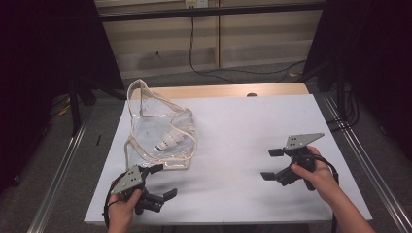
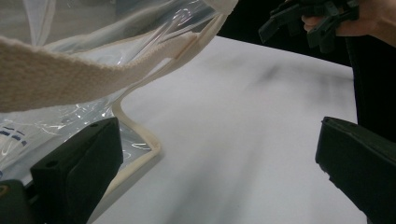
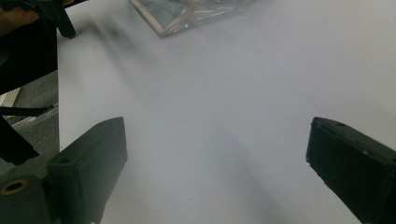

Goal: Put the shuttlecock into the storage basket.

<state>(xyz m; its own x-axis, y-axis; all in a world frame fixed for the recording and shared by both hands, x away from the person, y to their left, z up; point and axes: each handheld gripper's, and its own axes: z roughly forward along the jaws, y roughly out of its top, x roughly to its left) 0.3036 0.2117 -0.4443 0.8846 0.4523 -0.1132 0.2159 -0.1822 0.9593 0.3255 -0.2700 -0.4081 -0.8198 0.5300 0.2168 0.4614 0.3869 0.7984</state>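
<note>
- A clear plastic bag with cream fabric trim lay on the left half of the white surface, its opening toward the far edge and its handle loop standing up at the back.
- Inside the bag sat a shuttlecock — white feathers with a dark band near the cork — resting near the middle of the bag's floor.
- The left gripper was held at the near-left corner of the surface, just in front of the bag's near edge. Its 2 jaws stood wide apart, with nothing between them.
- In the left gripper view, the bag's cream strap crossed the upper left of the frame, and the trimmed corner of the bag lay just beside the left jaw; whether the jaw touched the trim could not be told.
- The right gripper was held over the right half of the surface, well apart from the bag, with the person's right hand wrapped round its handle. Its jaws were also spread wide and gripped nothing.
- The right gripper view looked across bare white surface between the 2 open jaws — the bag's corner showed far off at the top, and the left gripper at the top left.
- Both gripper views carried some streaky blur across the surface.
- The grey 3-cornered plate on the right gripper faced upward.
</note>
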